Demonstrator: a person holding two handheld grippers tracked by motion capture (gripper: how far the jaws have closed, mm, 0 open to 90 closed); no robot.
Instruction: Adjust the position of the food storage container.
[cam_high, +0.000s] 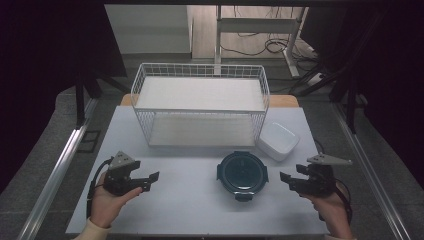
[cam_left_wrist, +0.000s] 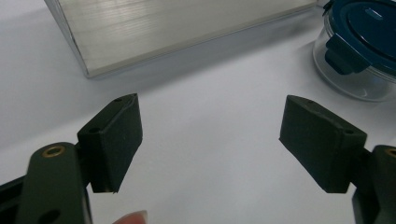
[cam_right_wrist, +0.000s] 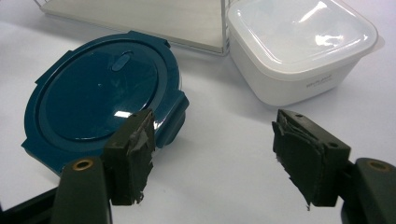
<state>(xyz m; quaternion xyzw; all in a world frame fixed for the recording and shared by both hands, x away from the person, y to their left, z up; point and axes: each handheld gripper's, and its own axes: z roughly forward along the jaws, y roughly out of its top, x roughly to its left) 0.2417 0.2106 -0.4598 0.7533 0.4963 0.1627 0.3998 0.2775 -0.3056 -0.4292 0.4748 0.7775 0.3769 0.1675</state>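
- White tabletop (cam_high: 190, 200) fills your workspace, with grey floor, cables and desk legs in the dim room behind it.
- Your left gripper (cam_high: 150, 179) sits at the near left of the table with its jaws spread wide and nothing between them; the left gripper view shows bare table between the pads (cam_left_wrist: 114, 140).
- Your right gripper (cam_high: 284, 177) sits at the near right, jaws likewise spread and holding nothing; its worn pads (cam_right_wrist: 133, 154) frame empty table.
- The round glass container with a dark blue clip lid (cam_high: 242, 173) stands between your two grippers, nearer the right one, untouched and apart from both.
- Just behind and to its right rests the white square lidded box (cam_high: 278, 141), beside the front right corner of the white wire rack (cam_high: 200, 107).
- Progress, as I judge it: nothing has been gripped yet. Both containers stand on the tabletop in front of the rack, and both rack shelves look bare, so you appear to be at the very start. Approach, grasp and any placing all seem left to do.
- Count: one wire rack with two shelves, one round blue-lidded container, one white square box, two grippers.
- Both lids look seated on their containers; whether the clips are locked I cannot tell.
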